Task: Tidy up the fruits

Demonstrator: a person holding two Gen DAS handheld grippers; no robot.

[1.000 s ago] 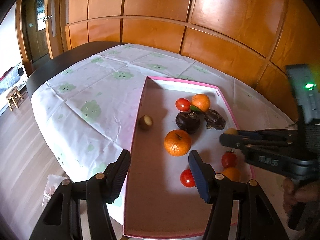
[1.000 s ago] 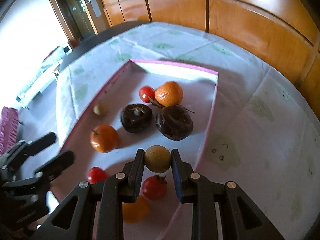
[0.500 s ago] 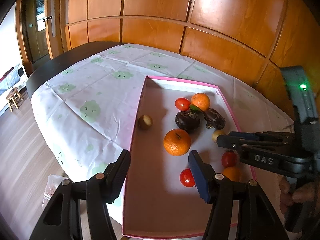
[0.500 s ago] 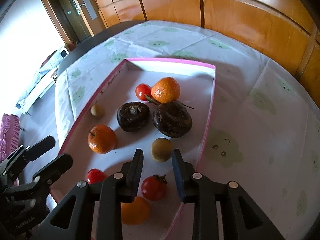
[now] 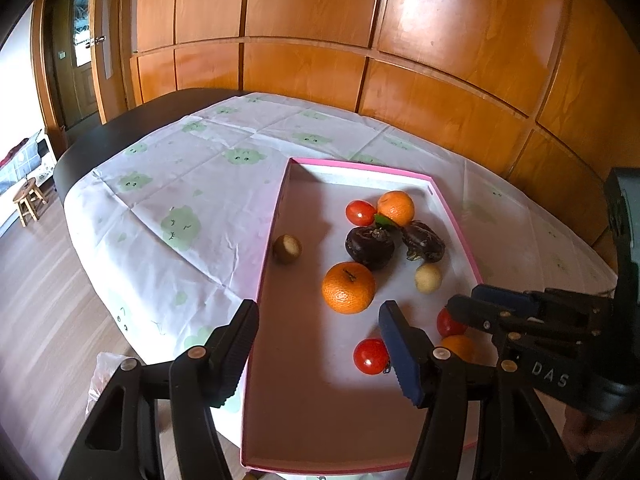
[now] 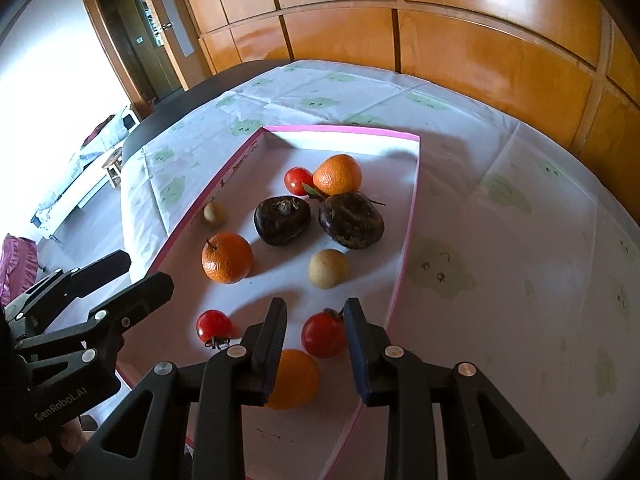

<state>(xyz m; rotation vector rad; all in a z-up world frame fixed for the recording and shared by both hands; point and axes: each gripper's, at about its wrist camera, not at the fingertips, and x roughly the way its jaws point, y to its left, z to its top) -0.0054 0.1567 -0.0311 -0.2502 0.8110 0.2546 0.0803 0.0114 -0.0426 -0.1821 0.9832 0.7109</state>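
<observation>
A pink-rimmed tray (image 5: 276,216) (image 6: 408,240) holds the fruits. A small tan fruit (image 6: 328,269) (image 5: 428,278) lies free on the tray floor beside two dark fruits (image 6: 351,220) (image 6: 282,220). My right gripper (image 6: 314,330) is open and empty, just behind the tan fruit, above a red tomato (image 6: 322,334) and an orange (image 6: 294,380). My left gripper (image 5: 318,346) is open and empty over the tray's near left edge. An orange (image 5: 349,288), a tomato (image 5: 371,356) and a small brown fruit (image 5: 287,249) lie ahead of it.
Another orange (image 6: 338,174) and tomato (image 6: 298,181) sit at the tray's far end. The tray rests on a white cloth with green prints (image 5: 180,200) over a dark table. Wood panelling (image 5: 360,40) stands behind; the floor (image 5: 40,300) drops off at left.
My right gripper opened, let go of the tan fruit and drew back. The fruit now rests on the tray. The left gripper has not moved.
</observation>
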